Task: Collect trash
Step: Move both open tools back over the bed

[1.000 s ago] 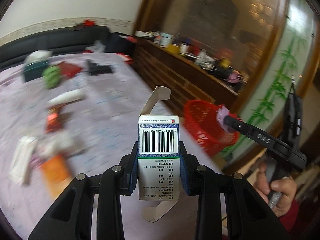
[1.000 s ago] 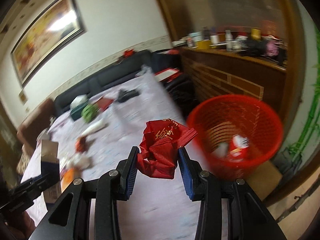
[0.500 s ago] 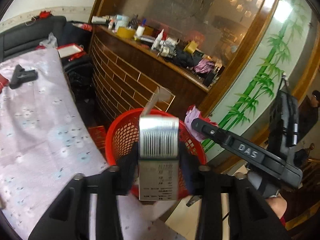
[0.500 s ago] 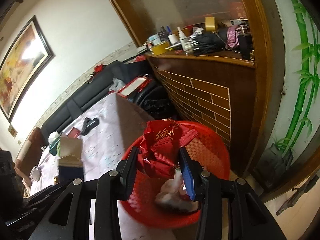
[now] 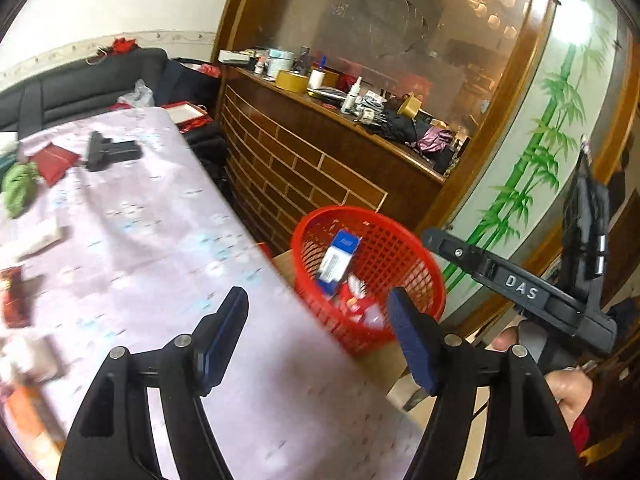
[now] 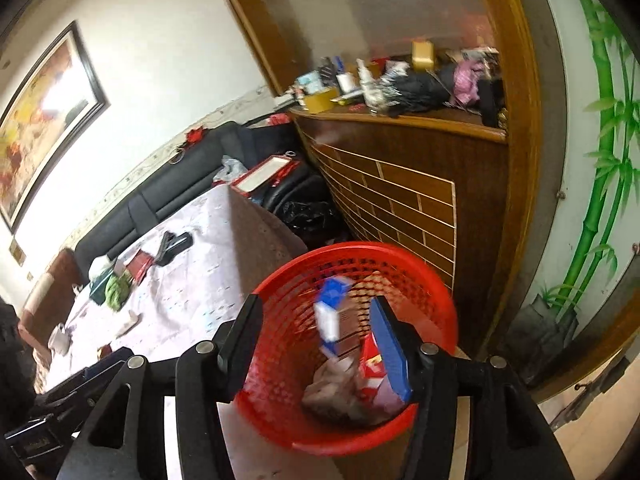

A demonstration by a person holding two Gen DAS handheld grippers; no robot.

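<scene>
A red mesh basket (image 5: 404,256) stands on the floor off the table's corner. My left gripper (image 5: 318,336) hangs over the table edge just short of it, jaws opening, with nothing between the pads. A blue and white carton (image 5: 338,256) lies inside the basket. In the right wrist view my right gripper (image 6: 316,344) is above the basket (image 6: 280,360), jaws opening and empty. There the carton (image 6: 330,314) is blurred in mid-fall, and the red wrapper (image 6: 372,360) lies among crumpled paper at the bottom. The right gripper's body (image 5: 520,290) shows in the left wrist view.
The table under a pale purple cloth (image 5: 160,240) carries a green crumpled piece (image 5: 18,188), a red packet (image 5: 52,162), a black item (image 5: 108,152) and blurred litter at the left. A cluttered wooden counter (image 5: 340,148) stands behind the basket, a black sofa (image 5: 80,80) beyond.
Both grippers swung from the table to the basket and opened. The carton left the left gripper and the red wrapper left the right; both are in the basket.
</scene>
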